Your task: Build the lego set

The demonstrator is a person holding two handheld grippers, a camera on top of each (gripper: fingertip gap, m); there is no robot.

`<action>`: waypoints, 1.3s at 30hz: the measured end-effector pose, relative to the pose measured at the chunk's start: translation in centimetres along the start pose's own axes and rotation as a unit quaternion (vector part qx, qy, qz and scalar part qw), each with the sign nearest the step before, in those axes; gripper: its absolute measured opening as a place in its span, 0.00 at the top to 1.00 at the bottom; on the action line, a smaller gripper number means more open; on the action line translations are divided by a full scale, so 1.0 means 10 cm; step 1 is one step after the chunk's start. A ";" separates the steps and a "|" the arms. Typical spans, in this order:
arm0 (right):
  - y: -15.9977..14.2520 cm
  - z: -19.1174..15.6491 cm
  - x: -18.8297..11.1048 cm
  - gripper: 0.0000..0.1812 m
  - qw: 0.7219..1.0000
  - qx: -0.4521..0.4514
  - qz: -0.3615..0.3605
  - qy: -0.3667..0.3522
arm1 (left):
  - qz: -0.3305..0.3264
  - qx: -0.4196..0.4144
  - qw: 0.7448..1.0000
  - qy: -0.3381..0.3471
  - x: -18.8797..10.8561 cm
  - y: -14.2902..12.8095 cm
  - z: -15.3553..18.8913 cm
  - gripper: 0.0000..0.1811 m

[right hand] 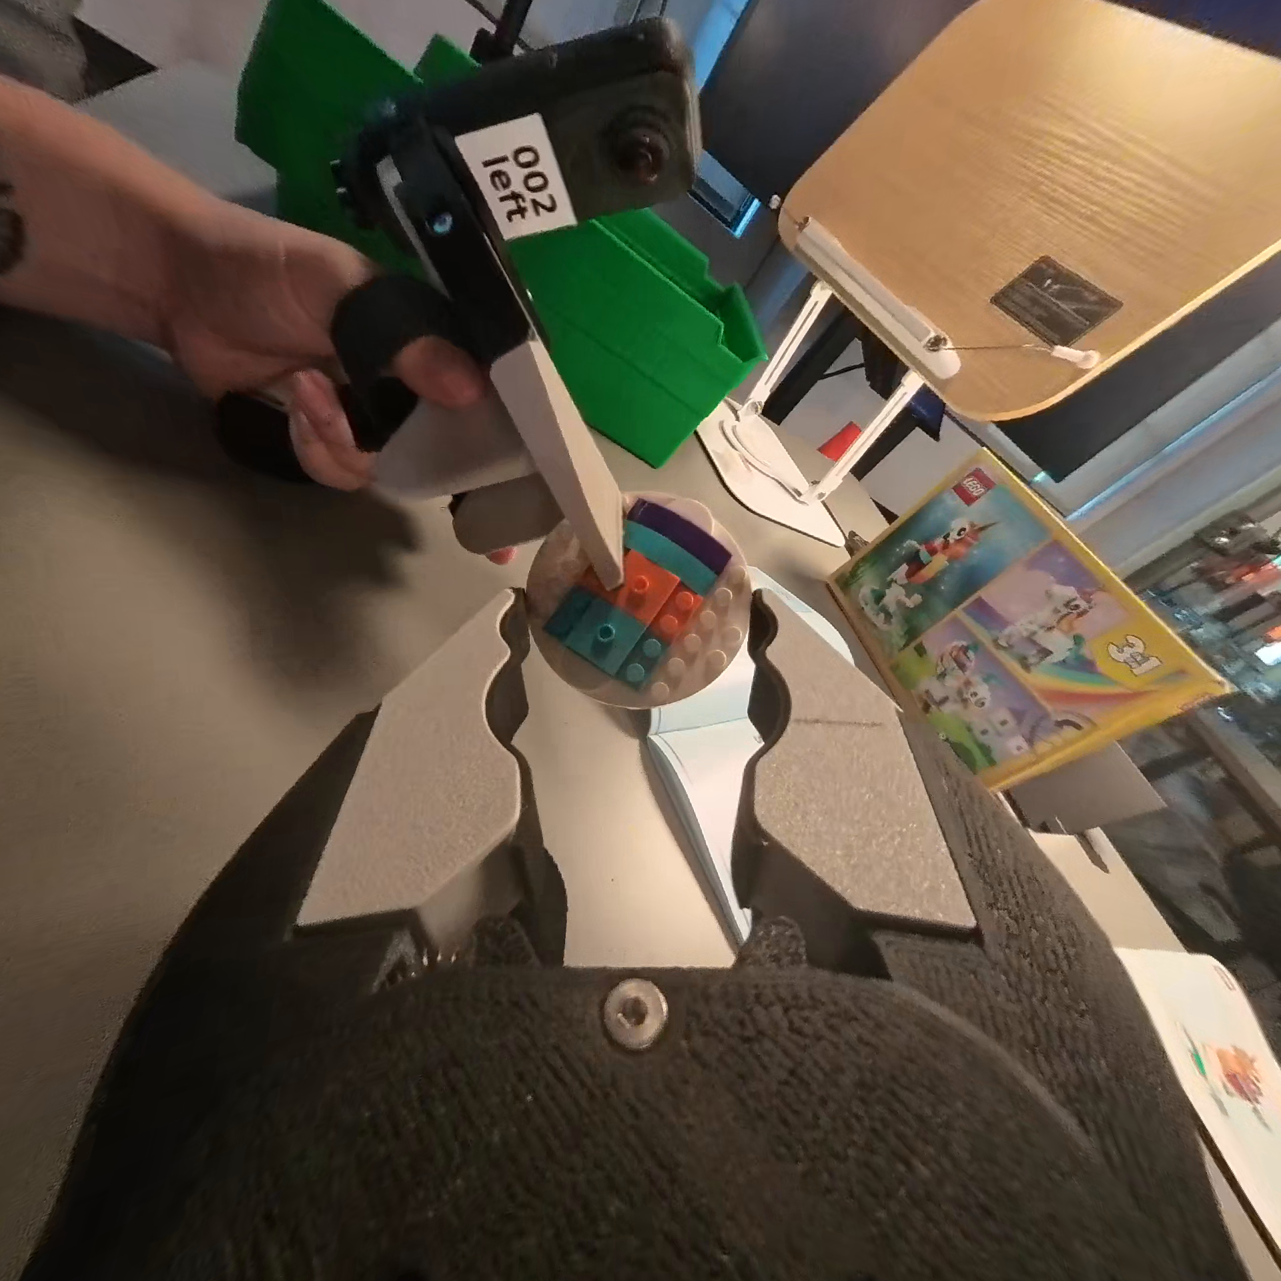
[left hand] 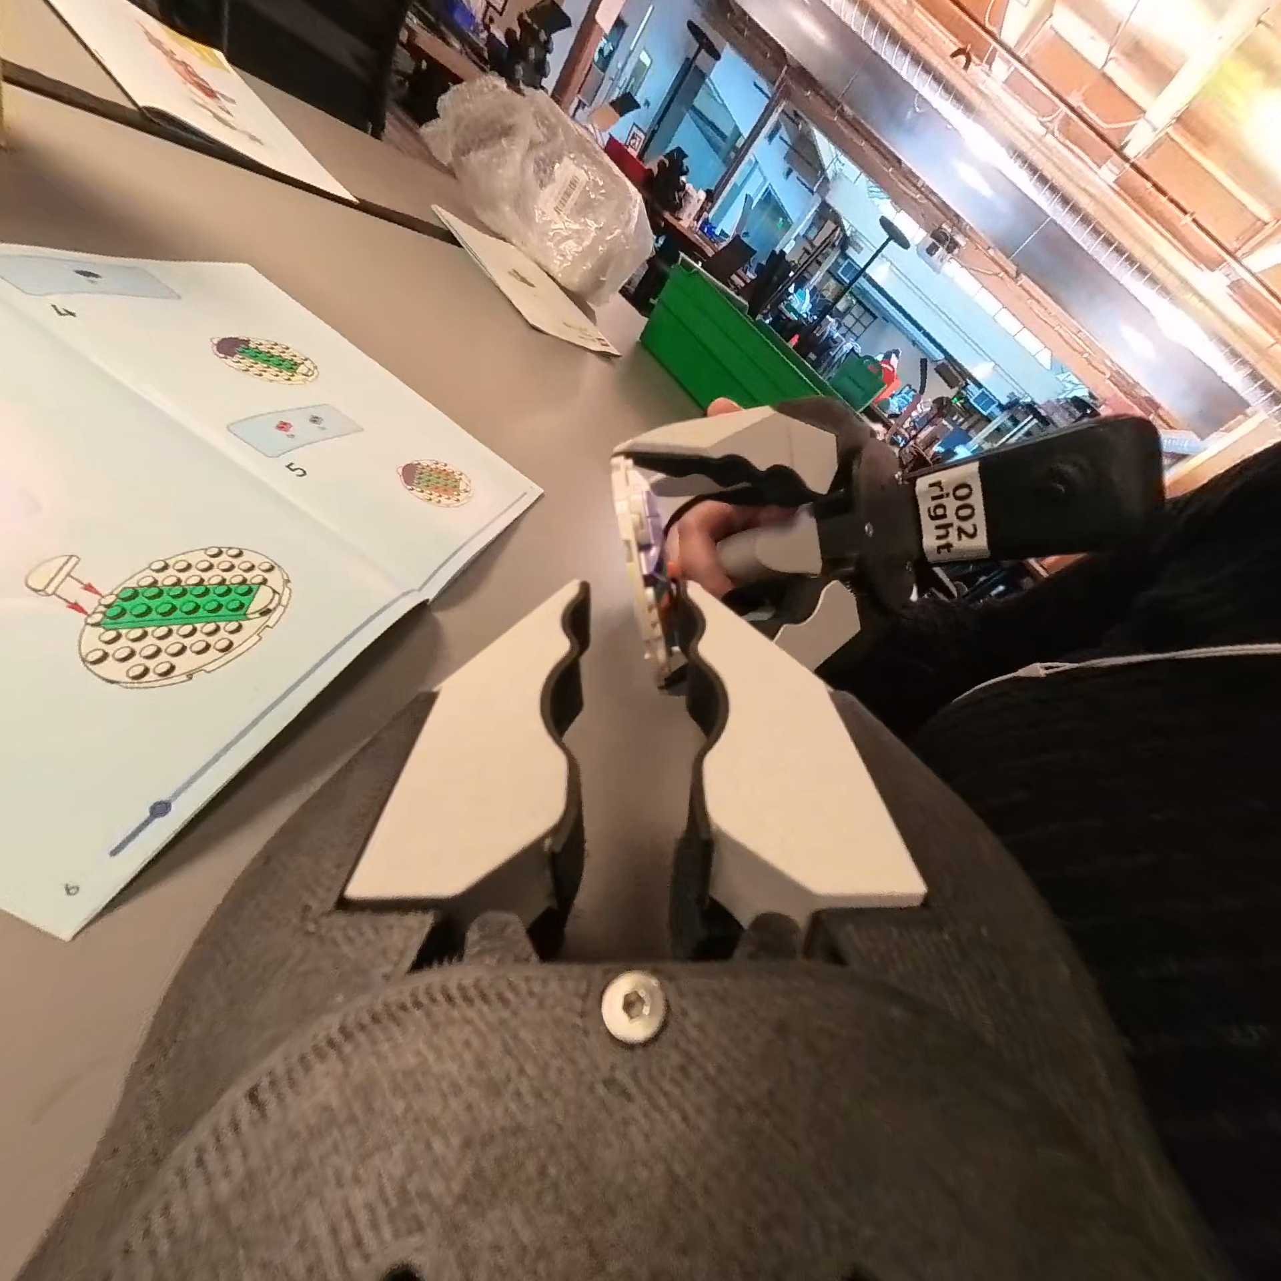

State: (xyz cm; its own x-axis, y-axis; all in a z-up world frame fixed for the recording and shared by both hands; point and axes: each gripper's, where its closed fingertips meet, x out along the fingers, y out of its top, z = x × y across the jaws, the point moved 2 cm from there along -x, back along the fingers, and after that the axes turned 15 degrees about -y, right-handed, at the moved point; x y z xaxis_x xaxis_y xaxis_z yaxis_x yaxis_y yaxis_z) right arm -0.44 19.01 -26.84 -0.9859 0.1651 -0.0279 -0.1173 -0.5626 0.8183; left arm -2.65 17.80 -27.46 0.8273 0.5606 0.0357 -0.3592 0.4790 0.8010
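R gripper (right hand: 634, 624) pinches round lego plate (right hand: 686, 651); L gripper (left hand: 634, 617) spread; green bin (right hand: 624, 326) contents unseen.

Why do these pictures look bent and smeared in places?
Both views use wide-angle lenses that curve straight edges. Left wrist view: ceiling lights glare; the booklet stays sharp. Right wrist view: the hand is motion-blurred; the round plate is sharper.

The round white studded lego plate (right hand: 641, 627) sits clamped between the right gripper's (right hand: 634, 610) fingertips, above the grey tabletop (right hand: 138, 624). On the plate, a left gripper (left hand: 634, 599) fingertip touches the orange bricks; behind it stands a green plastic bin (right hand: 624, 333), right of it the yellow lego box (right hand: 1026, 624).
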 end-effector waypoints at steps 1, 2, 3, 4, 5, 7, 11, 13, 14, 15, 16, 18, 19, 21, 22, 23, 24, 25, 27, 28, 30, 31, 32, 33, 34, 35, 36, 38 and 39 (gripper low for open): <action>0.00 -0.01 0.01 0.65 1.000 0.001 0.001 0.002 | -0.007 0.000 1.000 -0.004 0.01 -0.01 0.01 0.87; 0.00 -0.01 0.02 0.65 1.000 0.003 0.002 0.004 | -0.013 0.000 1.000 -0.007 0.03 -0.03 0.02 0.87; 0.00 -0.01 0.02 0.65 1.000 0.004 0.003 0.004 | -0.019 0.001 1.000 -0.008 0.04 -0.04 0.02 0.87; 0.00 -0.02 0.02 0.65 1.000 0.003 0.003 0.005 | -0.024 0.001 1.000 -0.007 0.05 -0.05 0.02 0.92; -0.01 -0.02 0.03 0.65 1.000 0.002 0.001 0.005 | -0.026 0.001 1.000 -0.008 0.06 -0.06 0.02 0.95; -0.04 -0.02 0.04 0.65 1.000 0.011 -0.005 0.008 | -0.027 -0.006 1.000 -0.003 0.06 -0.07 0.00 0.95; -0.03 0.07 0.01 0.64 0.995 0.092 -0.001 0.024 | -0.010 0.002 1.000 0.008 0.02 -0.02 -0.01 0.95; -0.05 0.17 0.01 0.67 0.983 0.177 -0.016 0.038 | 0.002 0.015 1.000 0.003 0.00 0.00 0.02 0.95; -0.05 0.21 0.02 0.68 0.973 0.224 -0.022 0.049 | 0.005 0.019 1.000 -0.006 0.00 0.01 0.04 0.96; -0.04 0.23 0.01 0.72 0.958 0.275 -0.025 0.073 | 0.007 0.022 1.000 -0.011 0.00 0.02 0.06 0.96; -0.02 0.22 0.00 0.76 0.938 0.326 -0.027 0.111 | 0.010 0.024 1.000 -0.017 0.00 0.02 0.08 0.96; 0.04 0.18 -0.02 0.82 0.889 0.420 -0.025 0.181 | 0.016 0.029 0.999 -0.029 0.00 0.03 0.11 0.96; 0.07 0.18 -0.04 0.86 0.865 0.457 -0.020 0.206 | 0.018 0.030 0.999 -0.035 0.00 0.04 0.13 0.96; 0.06 0.23 -0.04 0.95 0.830 0.510 -0.016 0.225 | 0.020 0.032 0.998 -0.051 0.01 0.04 0.17 0.96; 0.06 0.26 -0.04 0.97 0.820 0.525 -0.012 0.228 | 0.017 0.033 0.998 -0.053 0.02 0.03 0.17 0.96; 0.06 0.28 -0.04 0.97 0.815 0.532 -0.010 0.230 | 0.014 0.033 0.998 -0.050 0.02 0.02 0.17 0.96; 0.05 0.28 -0.04 0.98 0.815 0.530 -0.014 0.233 | 0.012 0.033 0.998 -0.049 0.03 0.02 0.17 0.96; 0.06 0.28 -0.03 0.97 0.818 0.525 -0.015 0.235 | 0.011 0.032 0.998 -0.048 0.03 0.02 0.16 0.96; 0.07 0.29 -0.01 0.97 0.822 0.517 -0.016 0.239 | 0.014 0.031 0.998 -0.048 0.02 0.02 0.16 0.96; 0.08 0.29 0.01 0.98 0.819 0.518 -0.017 0.245 | 0.016 0.029 0.998 -0.048 0.02 0.02 0.16 0.96; 0.08 0.30 0.03 0.98 0.811 0.524 -0.018 0.258 | 0.023 0.027 0.998 -0.045 0.01 0.04 0.15 0.96; 0.08 0.30 0.04 0.98 0.805 0.531 -0.018 0.264 | 0.028 0.029 0.998 -0.038 0.00 0.05 0.13 0.95; 0.09 0.32 0.06 0.98 0.796 0.542 -0.014 0.268 | 0.036 0.034 0.998 -0.030 -0.01 0.07 0.12 0.94; 0.10 0.34 0.07 0.98 0.785 0.557 -0.008 0.270 | 0.044 0.039 0.998 -0.029 -0.02 0.09 0.13 0.90; 0.11 0.37 0.08 0.99 0.773 0.574 -0.001 0.270 | 0.052 0.043 0.997 -0.033 -0.03 0.10 0.14 0.86; 0.12 0.39 0.09 0.98 0.758 0.593 0.006 0.272 | 0.061 0.047 0.996 -0.041 -0.04 0.12 0.17 0.85; 0.14 0.40 0.10 0.98 0.740 0.613 0.016 0.275 | 0.070 0.049 0.995 -0.048 -0.05 0.14 0.19 0.84; 0.15 0.39 0.10 0.98 0.709 0.646 0.030 0.280 | 0.085 0.050 0.993 -0.058 -0.04 0.17 0.22 0.86; 0.15 0.38 0.10 0.98 0.698 0.658 0.036 0.280 | 0.091 0.053 0.992 -0.065 -0.03 0.18 0.24 0.90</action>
State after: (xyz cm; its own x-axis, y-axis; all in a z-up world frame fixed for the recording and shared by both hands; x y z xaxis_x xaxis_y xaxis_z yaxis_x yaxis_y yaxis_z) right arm -1.11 21.34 -23.45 -0.9186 -0.3756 0.1225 -0.2167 0.7383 0.6387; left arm -2.55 16.87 -24.59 0.8040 0.5363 0.2568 -0.4661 0.3004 0.8322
